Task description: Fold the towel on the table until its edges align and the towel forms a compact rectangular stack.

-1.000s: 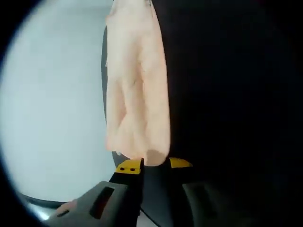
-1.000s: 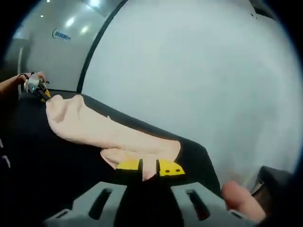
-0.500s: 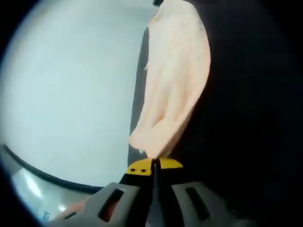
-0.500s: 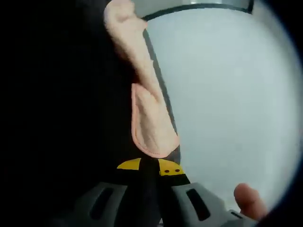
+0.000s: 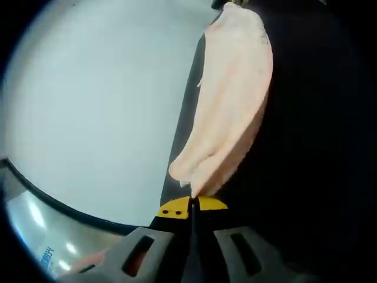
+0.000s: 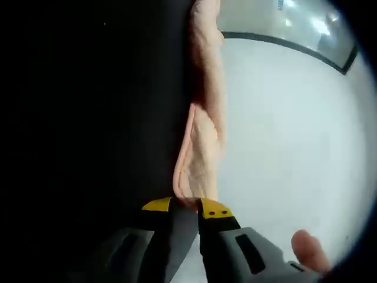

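Between the two grippers a pale peach towel (image 5: 230, 100) stretches as a long, bunched band, each end held by one of them. Seen from the left gripper view, the left gripper (image 5: 191, 206) has its yellow-tipped jaws pressed tight together on the near corner of the cloth, with no gap showing between them. From that corner the towel runs up and away, widening as it goes, with its far end at the top of the view, where a small yellow tip of the other gripper just shows. The towel lies along the line where a black bench surface (image 5: 318, 153) meets a light grey floor (image 5: 94, 100); whether it rests on the bench or hangs just above it, I cannot tell. A dark curved line crosses the floor at the lower left.

From the right gripper view, the right gripper (image 6: 185, 207) pinches the opposite end, its jaws closed onto the fabric with the cloth caught in the narrow slot between them. The towel (image 6: 203, 118) runs straight up from there, narrow and folded lengthwise, again along the edge of the black bench (image 6: 88, 118). A fingertip (image 6: 306, 247) of the person shows at the lower right, beside the gripper body.
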The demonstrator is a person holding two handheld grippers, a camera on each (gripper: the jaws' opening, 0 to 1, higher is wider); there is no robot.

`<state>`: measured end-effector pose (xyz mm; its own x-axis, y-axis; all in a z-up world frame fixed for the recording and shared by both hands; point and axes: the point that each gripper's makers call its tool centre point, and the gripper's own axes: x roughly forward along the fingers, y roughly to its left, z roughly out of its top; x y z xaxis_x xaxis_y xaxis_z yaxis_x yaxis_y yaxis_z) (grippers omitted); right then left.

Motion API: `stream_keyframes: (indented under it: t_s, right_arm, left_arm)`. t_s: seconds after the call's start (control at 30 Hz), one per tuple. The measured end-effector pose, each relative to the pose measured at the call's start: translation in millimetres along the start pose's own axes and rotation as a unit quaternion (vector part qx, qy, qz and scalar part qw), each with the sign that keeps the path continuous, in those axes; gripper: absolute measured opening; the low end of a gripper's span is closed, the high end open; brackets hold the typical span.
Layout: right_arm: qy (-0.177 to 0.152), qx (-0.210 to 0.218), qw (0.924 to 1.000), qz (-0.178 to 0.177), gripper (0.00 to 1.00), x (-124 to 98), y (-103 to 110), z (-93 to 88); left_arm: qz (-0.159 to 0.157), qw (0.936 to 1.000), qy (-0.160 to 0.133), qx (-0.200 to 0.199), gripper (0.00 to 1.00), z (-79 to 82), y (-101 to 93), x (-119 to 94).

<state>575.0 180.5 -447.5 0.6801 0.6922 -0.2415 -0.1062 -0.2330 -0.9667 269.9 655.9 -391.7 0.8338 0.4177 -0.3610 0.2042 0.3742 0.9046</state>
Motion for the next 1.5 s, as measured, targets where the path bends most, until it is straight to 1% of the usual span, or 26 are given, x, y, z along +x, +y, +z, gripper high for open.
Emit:
stream_keyframes:
  t_s: [0.07, 0.1, 0.13, 0.17, 0.23, 0.33, 0.37, 0.43, 0.5, 0.57, 0.6, 0.63, 0.7, 0.73, 0.77, 0.83, 0.87, 0.93, 0.97, 1.0, 1.03, 1.13, 1.2, 1.27, 1.4, 1.5]
  right_arm:
    - [-0.002, 0.003, 1.0000, 0.000, 0.20, 0, -1, -0.9]
    - [-0.005, -0.004, 1.0000, -0.005, 0.20, 2, -1, -1.6]
    - [-0.007, -0.033, 0.9993, -0.016, 0.22, 3, -5, -0.4]
    - [-0.005, -0.035, 0.9993, -0.013, 0.21, 4, -3, -1.3]
    - [-0.004, -0.032, 0.9994, -0.009, 0.14, 5, -2, -1.0]
    - [-0.026, -0.026, 0.9993, -0.006, 0.02, -1, -2, 8.8]
    - [-0.024, -0.005, 0.9997, 0.006, 0.02, -2, 1, 8.3]
    - [-0.005, 0.009, 0.9996, 0.028, 0.01, -11, 5, 1.8]
    - [-0.004, 0.026, 0.9993, 0.027, 0.01, -24, -1, -2.1]
    - [0.004, 0.077, 0.9968, 0.019, 0.01, -39, -10, -9.7]
    - [0.012, 0.125, 0.9918, 0.026, 0.01, -48, -13, -15.1]
    - [0.021, 0.152, 0.9876, 0.030, 0.01, -53, -13, -19.7]
    - [0.026, 0.162, 0.9864, 0.014, 0.01, -62, -20, -24.9]
    - [0.027, 0.164, 0.9861, 0.012, 0.01, -66, -22, -27.6]
    - [0.027, 0.174, 0.9842, 0.017, 0.01, -71, -22, -28.0]
    - [0.013, 0.187, 0.9818, 0.032, 0.01, -80, -25, -25.3]
    - [0.012, 0.182, 0.9819, 0.052, 0.01, -84, -24, -24.0]
    - [0.015, 0.159, 0.9855, 0.058, 0.01, -92, -27, -30.0]
    - [0.013, 0.159, 0.9855, 0.058, 0.01, -93, -29, -38.3]
    - [0.008, 0.162, 0.9848, 0.063, 0.01, -97, -31, -40.1]
    - [0.005, 0.171, 0.9827, 0.072, 0.01, -102, -29, -36.0]
    - [0.003, 0.161, 0.9814, 0.104, 0.01, -114, -20, -36.6]
    - [0.009, 0.171, 0.9795, 0.107, 0.01, -119, -19, -41.7]
    - [0.010, 0.172, 0.9792, 0.108, 0.01, -123, -19, -47.2]
    - [-0.001, 0.186, 0.9748, 0.123, 0.01, -138, -16, -48.0]
    - [-0.004, 0.199, 0.9719, 0.127, 0.01, -150, -20, -48.6]
  left_arm:
    - [-0.003, 1.0000, 0.000, 0.000, 0.00, 0.3, -1.6, 1]
    - [-0.003, 1.0000, -0.001, -0.001, 0.00, 0.8, -1.9, 2]
    - [-0.003, 1.0000, -0.001, -0.002, 0.00, 0.8, -2.8, 3]
    - [-0.003, 1.0000, -0.002, -0.002, 0.00, 1.3, -3.4, 3]
    - [-0.003, 1.0000, -0.004, -0.005, 0.00, 4.2, -3.4, 3]
    - [-0.004, 1.0000, -0.002, -0.007, 0.00, 3.7, -5.5, 3]
    - [-0.003, 0.9999, 0.002, -0.011, 0.00, 2.1, -5.2, 2]
    - [0.000, 0.9999, 0.004, -0.016, 0.00, -0.9, -3.3, 0]
    - [0.007, 0.9996, 0.004, -0.028, 0.00, -3.3, 0.9, -5]
    - [0.032, 0.9982, 0.008, -0.050, 0.00, -9.3, 10.9, -10]
    - [0.046, 0.9973, 0.011, -0.057, 0.00, -12.4, 17.3, -15]
    - [0.064, 0.9954, 0.010, -0.071, 0.00, -15.4, 23.3, -18]
    - [0.085, 0.9897, 0.000, -0.115, 0.00, -21.0, 26.7, -19]
    - [0.083, 0.9868, -0.002, -0.139, 0.00, -28.5, 25.9, -18]
    - [0.082, 0.9859, -0.004, -0.146, 0.00, -30.3, 24.8, -17]
    - [0.083, 0.9868, -0.001, -0.139, 0.00, -31.7, 22.7, -18]
    - [0.078, 0.9879, -0.004, -0.134, 0.00, -28.0, 19.3, -22]
    - [0.073, 0.9891, -0.013, -0.127, 0.00, -22.9, 18.2, -26]
    - [0.068, 0.9904, -0.016, -0.119, 0.00, -20.7, 17.0, -28]
    - [0.068, 0.9920, -0.022, -0.104, 0.00, -17.8, 17.8, -31]
    - [0.066, 0.9924, -0.021, -0.102, 0.00, -18.2, 17.0, -34]
    - [0.048, 0.9941, -0.023, -0.095, 0.00, -25.2, 12.7, -45]
    - [0.031, 0.9954, -0.035, -0.084, 0.00, -23.4, 7.3, -51]
    - [0.020, 0.9960, -0.037, -0.079, 0.00, -24.6, 3.6, -59]
    - [0.004, 0.9970, -0.045, -0.063, 0.00, -20.0, -0.6, -77]
    - [-0.007, 0.9965, -0.053, -0.064, 0.00, -18.2, -1.8, -91]
